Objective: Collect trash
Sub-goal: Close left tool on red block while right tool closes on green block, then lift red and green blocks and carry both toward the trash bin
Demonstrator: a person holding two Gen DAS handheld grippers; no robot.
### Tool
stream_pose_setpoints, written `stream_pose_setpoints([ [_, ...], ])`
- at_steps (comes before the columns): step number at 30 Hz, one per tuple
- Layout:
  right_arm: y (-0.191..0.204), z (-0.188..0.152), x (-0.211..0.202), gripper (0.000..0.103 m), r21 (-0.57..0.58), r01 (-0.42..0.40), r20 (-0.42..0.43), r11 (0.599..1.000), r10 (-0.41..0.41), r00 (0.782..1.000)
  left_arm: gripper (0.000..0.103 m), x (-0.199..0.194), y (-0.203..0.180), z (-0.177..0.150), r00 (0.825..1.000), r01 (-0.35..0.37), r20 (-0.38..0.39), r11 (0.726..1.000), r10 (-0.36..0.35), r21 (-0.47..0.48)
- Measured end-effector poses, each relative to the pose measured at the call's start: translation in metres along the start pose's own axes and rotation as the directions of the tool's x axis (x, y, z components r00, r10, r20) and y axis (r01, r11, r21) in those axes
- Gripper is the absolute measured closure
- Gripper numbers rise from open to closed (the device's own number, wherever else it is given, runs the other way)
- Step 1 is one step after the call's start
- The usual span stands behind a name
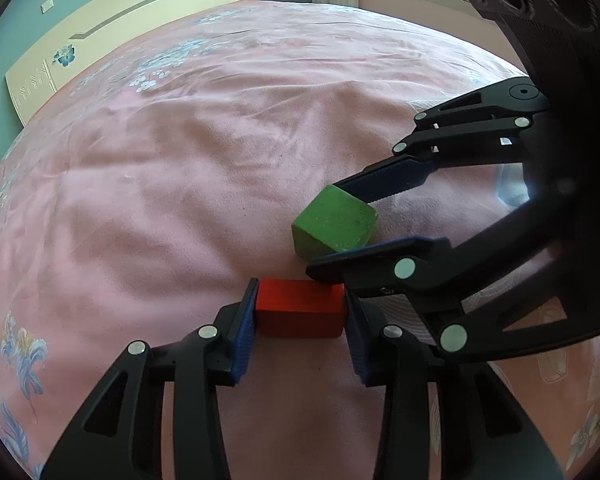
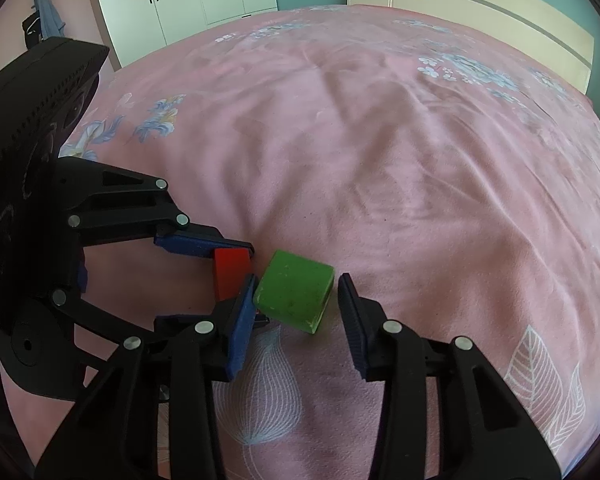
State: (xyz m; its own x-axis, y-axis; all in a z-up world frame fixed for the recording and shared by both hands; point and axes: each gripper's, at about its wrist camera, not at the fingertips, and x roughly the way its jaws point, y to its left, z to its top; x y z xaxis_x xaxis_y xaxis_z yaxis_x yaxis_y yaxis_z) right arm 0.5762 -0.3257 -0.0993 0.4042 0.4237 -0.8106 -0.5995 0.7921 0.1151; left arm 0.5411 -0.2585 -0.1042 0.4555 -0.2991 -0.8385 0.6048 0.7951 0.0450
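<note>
**Two grippers close in on blocks lying on a pink bed**

In the lower centre of the left wrist view, the left gripper [image 1: 300,312] has its fingers pinching a red block [image 1: 300,314] on its two short ends, probably to lift it as trash. Just above and to the right, the right gripper [image 2: 296,300] straddles a tilted green block [image 2: 294,290]; one finger touches it, the other stands apart, so no grip yet. Both blocks rest on the bedspread [image 1: 160,200]. No bin or container is visible.
</note>
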Motion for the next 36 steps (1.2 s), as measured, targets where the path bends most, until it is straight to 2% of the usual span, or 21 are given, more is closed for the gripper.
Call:
stream_pose_setpoints([
  [22,0.001,-0.009,-0.004,0.072,0.016,-0.014,0.0,1.0,0.014,1.0,0.061,-0.007,0.005,-0.005,1.0,0.023,0.006,1.0,-0.023,-0.01],
  [31,0.002,-0.011,-0.012,0.072,0.028,-0.012,0.014,1.0,0.012,1.0,0.062,-0.014,0.008,-0.009,1.0,0.007,0.003,1.0,-0.007,-0.015],
  [36,0.008,-0.015,-0.025,0.072,0.03,0.002,0.021,1.0,-0.002,1.0,0.062,-0.027,0.012,-0.016,1.0,-0.024,0.002,0.999,0.024,-0.027],
])
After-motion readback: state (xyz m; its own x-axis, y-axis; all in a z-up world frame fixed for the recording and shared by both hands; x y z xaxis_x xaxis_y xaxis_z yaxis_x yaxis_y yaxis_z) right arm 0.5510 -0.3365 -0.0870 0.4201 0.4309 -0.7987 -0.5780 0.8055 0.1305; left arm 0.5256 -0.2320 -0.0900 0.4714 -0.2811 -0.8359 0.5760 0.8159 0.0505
